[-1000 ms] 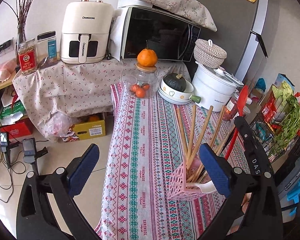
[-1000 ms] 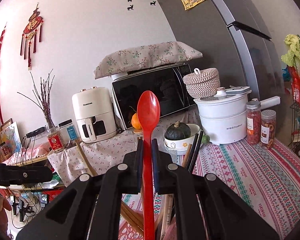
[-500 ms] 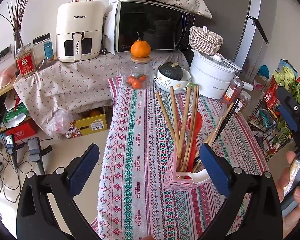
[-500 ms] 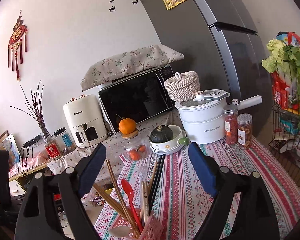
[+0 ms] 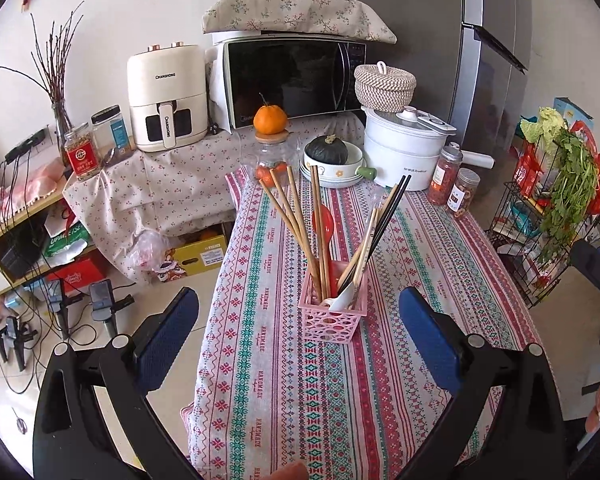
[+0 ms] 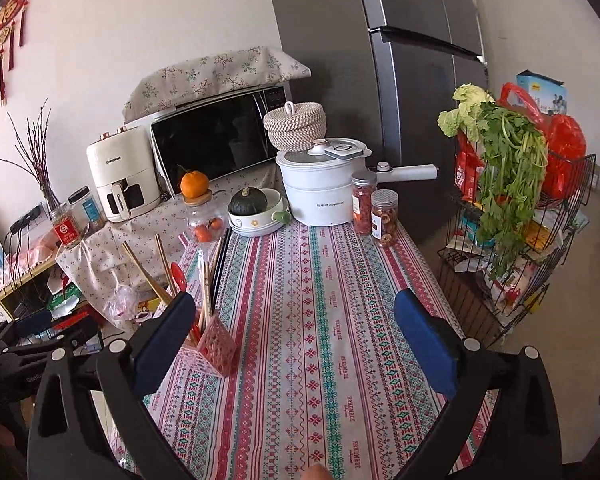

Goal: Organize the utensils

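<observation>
Since a second ago my right tongs released the red plastic spoon into the pink perforated plastic basket, now ahead between my spread, empty left tongs; both should withdraw slowly, clearing the wooden chopsticks.

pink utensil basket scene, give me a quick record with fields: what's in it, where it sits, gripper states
holder: pink perforated plastic basket, upright on the patterned tablecloth
contents: light wooden chopsticks, black chopsticks, red plastic spoon, white ceramic spoon
loose utensils on cloth: none visible
left gripper: open, holding nothing, back from the basket
right gripper: open, holding nothing, basket beside its left finger
behind basket: glass jar topped with an orange, dark green squash in a white bowl
</observation>
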A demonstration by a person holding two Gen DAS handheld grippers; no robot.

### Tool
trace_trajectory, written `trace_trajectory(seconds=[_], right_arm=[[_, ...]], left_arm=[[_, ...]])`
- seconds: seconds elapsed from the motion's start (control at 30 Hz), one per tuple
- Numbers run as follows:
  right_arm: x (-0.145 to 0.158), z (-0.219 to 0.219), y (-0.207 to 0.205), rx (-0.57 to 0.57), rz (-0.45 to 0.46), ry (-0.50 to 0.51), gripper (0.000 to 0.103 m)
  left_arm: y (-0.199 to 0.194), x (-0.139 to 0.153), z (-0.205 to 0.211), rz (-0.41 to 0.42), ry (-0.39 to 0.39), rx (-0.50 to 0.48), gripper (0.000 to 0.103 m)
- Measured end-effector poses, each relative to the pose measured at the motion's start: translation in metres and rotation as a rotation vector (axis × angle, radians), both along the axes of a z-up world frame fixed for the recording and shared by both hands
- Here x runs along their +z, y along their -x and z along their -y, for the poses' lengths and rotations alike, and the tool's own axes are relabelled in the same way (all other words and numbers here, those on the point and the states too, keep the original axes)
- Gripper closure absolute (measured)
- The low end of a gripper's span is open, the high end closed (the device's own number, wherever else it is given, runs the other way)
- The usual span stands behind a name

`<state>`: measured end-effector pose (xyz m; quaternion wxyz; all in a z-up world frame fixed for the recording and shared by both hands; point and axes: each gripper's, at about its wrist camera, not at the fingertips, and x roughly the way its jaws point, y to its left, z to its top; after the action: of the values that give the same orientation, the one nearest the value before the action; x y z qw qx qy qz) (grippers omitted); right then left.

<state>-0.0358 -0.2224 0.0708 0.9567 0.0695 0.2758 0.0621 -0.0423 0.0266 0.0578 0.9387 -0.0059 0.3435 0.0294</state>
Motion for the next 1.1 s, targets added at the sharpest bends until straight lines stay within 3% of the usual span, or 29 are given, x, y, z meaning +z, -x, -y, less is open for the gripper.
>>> trace_trajectory(seconds=[0.23,0.57,1.1], right_arm=[[-0.004,-0.005,0.001,0.037,-0.006,0.039,0.006],[-0.021,-0.012,-0.014,0.062,-0.086,0.048,0.006],[-0.022,-0.015,-0.011,0.06,-0.091,0.054,0.006]], left_arm=[[0.0,-0.005,0.013,0.017,-0.015,-0.011,0.007],[-0.002,-0.013,0.015,0.01,-0.026,-0.009,0.007],[0.0,-0.012,0.015,0.016,-0.027,-0.011,0.007]])
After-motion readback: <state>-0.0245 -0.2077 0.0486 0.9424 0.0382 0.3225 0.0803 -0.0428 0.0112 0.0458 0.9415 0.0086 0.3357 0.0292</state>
